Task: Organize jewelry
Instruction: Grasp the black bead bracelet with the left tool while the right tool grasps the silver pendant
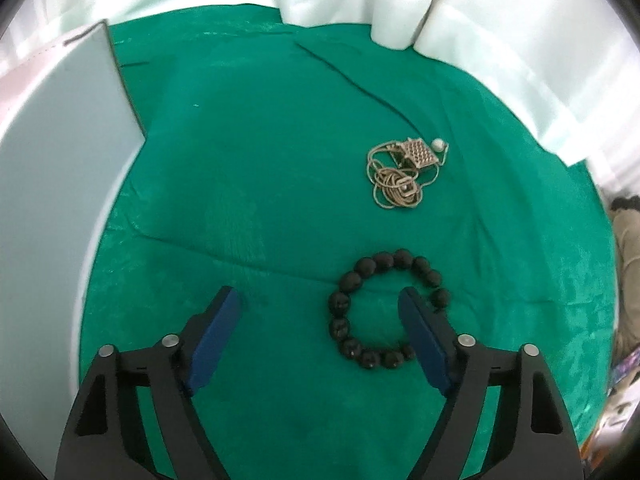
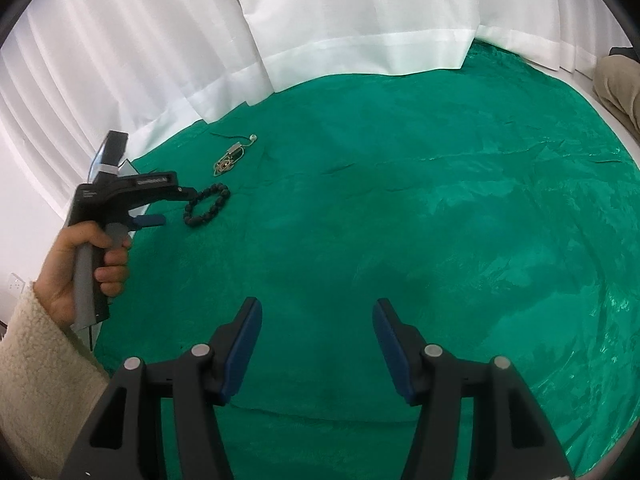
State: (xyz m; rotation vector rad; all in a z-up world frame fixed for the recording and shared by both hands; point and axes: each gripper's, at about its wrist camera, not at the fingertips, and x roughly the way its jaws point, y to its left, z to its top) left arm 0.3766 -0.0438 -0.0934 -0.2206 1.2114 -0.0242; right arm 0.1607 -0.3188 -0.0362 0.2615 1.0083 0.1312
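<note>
the left gripper (image 1: 320, 300) hangs spread over the black bead bracelet (image 1: 384, 308), one finger seemingly inside its ring, probably to pinch it. the gold chain (image 1: 404, 172) lies beyond, on the green cloth (image 1: 248, 168). the right gripper (image 2: 318, 312) waits spread, well apart.

Your left gripper (image 1: 320, 300) hangs wide open, its right finger (image 1: 420, 336) over the bead bracelet (image 1: 352, 308). Your left hand (image 2: 80, 264) grips its handle. Your right gripper (image 2: 318, 312) is parted too, well apart from that bracelet.
</note>
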